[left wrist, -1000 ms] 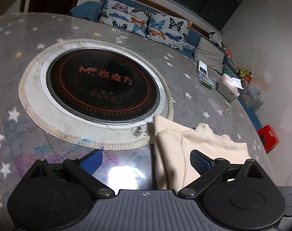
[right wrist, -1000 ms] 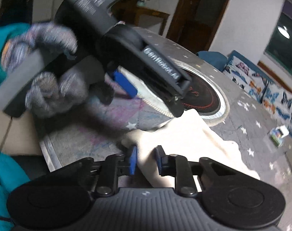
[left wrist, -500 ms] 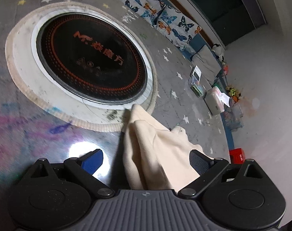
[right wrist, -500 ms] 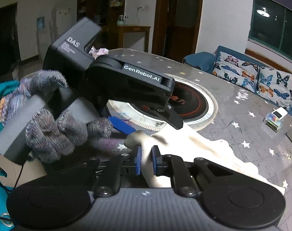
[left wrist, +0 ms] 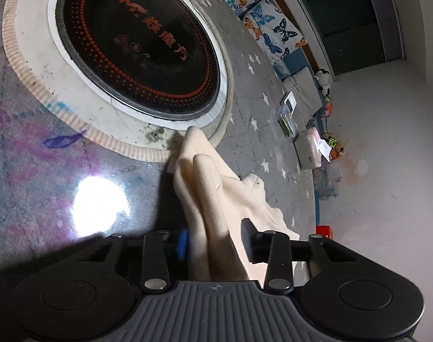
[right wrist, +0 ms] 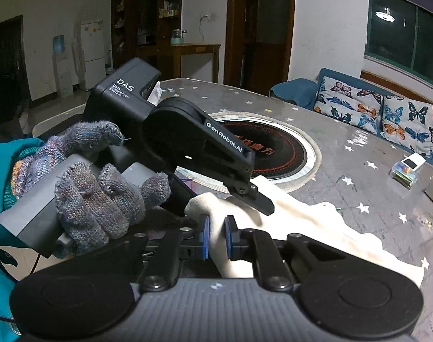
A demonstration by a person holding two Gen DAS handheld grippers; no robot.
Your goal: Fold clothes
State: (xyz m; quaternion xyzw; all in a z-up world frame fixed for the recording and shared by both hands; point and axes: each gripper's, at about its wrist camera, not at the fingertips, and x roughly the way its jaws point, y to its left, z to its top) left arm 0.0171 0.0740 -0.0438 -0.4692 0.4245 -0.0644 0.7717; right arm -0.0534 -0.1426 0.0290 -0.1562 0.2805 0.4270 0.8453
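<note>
The right gripper (right wrist: 216, 238) is seen nearly closed, its blue pads pinched on a bunched fold of the cream garment (right wrist: 302, 228) at its near edge. The left gripper (left wrist: 215, 240) is seen partway closed, w/ cloth filling the gap betw. its fingers; the blue pad on one side lies against the fabric, but contact on the dark-finger side can't be told for sure, so a firm grip there is not confirmed. In the right wrist view the left gripper (right wrist: 253, 199) is held by a knit-gloved hand (right wrist: 96, 196), and its lower finger rests on top of the cloth just beyond the right gripper's pinch.

The garment is spread on the star-patterned table (left wrist: 31, 171), near edge lifted and gathered at the grippers, far corner reaching the rim of the round cooktop insert (left wrist: 139, 48), remainder trailing off to the right. Further out, a small box w/ a phone-like item (right wrist: 407, 169) and a butterfly-print cushion (right wrist: 347, 99) are seen.

The fabric is judged soft, light, thickish and fleece-like: it will drape and sag, not hold a crease by itself, and layers may slip apart. A hold is best taken at edges or corners w/ all layers pinched together, both grips kept level so the fold line stays straight. How many folds are already in can't be told.
</note>
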